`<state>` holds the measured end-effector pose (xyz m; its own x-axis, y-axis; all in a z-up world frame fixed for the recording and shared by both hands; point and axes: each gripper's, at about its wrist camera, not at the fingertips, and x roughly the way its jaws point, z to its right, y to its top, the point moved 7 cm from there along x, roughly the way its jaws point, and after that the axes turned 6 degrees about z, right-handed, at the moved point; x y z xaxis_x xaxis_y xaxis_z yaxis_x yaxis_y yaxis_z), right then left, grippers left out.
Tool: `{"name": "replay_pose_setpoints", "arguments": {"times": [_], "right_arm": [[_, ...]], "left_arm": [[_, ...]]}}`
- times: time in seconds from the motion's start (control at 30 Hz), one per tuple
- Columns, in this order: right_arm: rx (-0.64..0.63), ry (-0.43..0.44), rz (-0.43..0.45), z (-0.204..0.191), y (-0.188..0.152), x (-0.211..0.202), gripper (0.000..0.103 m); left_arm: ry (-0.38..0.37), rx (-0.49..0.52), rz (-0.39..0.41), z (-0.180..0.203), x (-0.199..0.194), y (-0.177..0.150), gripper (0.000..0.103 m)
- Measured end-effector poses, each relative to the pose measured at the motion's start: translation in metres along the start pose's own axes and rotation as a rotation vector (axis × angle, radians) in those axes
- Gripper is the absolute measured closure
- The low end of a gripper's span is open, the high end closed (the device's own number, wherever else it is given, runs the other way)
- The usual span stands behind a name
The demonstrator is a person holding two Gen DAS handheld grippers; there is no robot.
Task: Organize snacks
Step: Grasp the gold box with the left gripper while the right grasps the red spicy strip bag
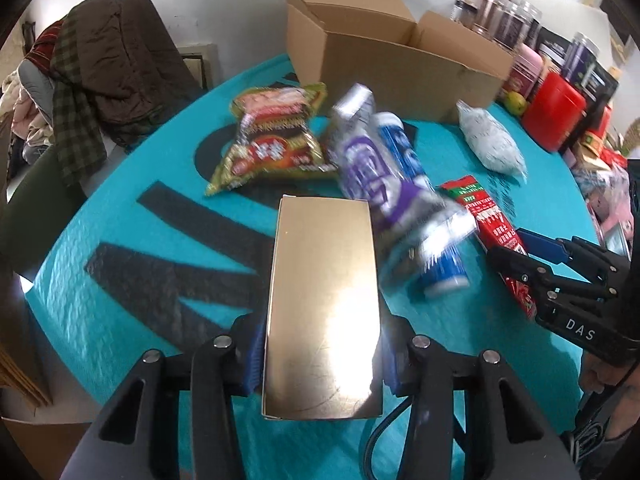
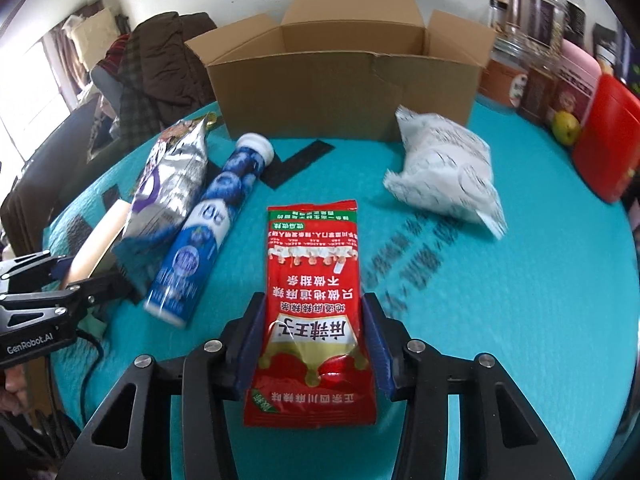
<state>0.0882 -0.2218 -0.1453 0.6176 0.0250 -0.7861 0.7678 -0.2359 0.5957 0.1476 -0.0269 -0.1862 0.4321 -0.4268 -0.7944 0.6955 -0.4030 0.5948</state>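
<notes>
Nearest the lens, the left gripper (image 1: 322, 364) has its jaws pinching a shiny gold rectangular carton (image 1: 324, 304) by its long sides; the glossy faces look slick, so a weak squeeze could let it slide out on the way to the box. The right gripper (image 2: 310, 344) has its jaws on either side of a flat red foil snack packet (image 2: 316, 312), touching its edges; whether they truly clamp it is hard to tell, and a limp packet may fold and slip free when lifted.

Just beyond, on the teal cloth-covered surface (image 2: 500, 320), a blue blueberry-print tube with a white cap (image 2: 208, 224) lies beside a silver-and-purple foil bag (image 2: 172, 184); the tube is round and could roll if either arm brushes it. A white crinkled pouch (image 2: 444, 168) sits farther right.

At the back stands the open brown cardboard box (image 2: 344, 88). Its raised flaps could catch a carried item.
</notes>
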Motion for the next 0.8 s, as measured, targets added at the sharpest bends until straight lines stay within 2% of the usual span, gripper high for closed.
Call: {"name": "replay_pose_setpoints", "arguments": {"times": [0.3, 0.43, 0.5, 0.6, 0.67, 0.8], "right_arm": [[-0.018, 0.004, -0.027, -0.001, -0.031, -0.027, 0.056], [-0.025, -0.007, -0.044, 0.003, -0.039, -0.034, 0.052], [-0.033, -0.023, -0.039, 0.001, -0.041, -0.034, 0.049], [-0.041, -0.02, -0.034, 0.0, -0.041, -0.032, 0.038], [-0.051, -0.012, -0.038, -0.006, -0.04, -0.029, 0.024], [-0.095, -0.049, -0.037, -0.009, -0.041, -0.023, 0.02]], "left_arm": [[-0.065, 0.038, -0.032, 0.029, -0.016, -0.026, 0.058], [-0.046, 0.061, -0.028, 0.035, -0.015, -0.028, 0.058], [-0.032, 0.068, -0.028, 0.036, -0.012, -0.026, 0.057], [-0.009, 0.084, -0.028, 0.038, -0.008, -0.024, 0.057], [0.002, 0.095, -0.023, 0.038, -0.007, -0.023, 0.057], [0.01, 0.108, -0.003, 0.039, -0.006, -0.022, 0.057]]}}
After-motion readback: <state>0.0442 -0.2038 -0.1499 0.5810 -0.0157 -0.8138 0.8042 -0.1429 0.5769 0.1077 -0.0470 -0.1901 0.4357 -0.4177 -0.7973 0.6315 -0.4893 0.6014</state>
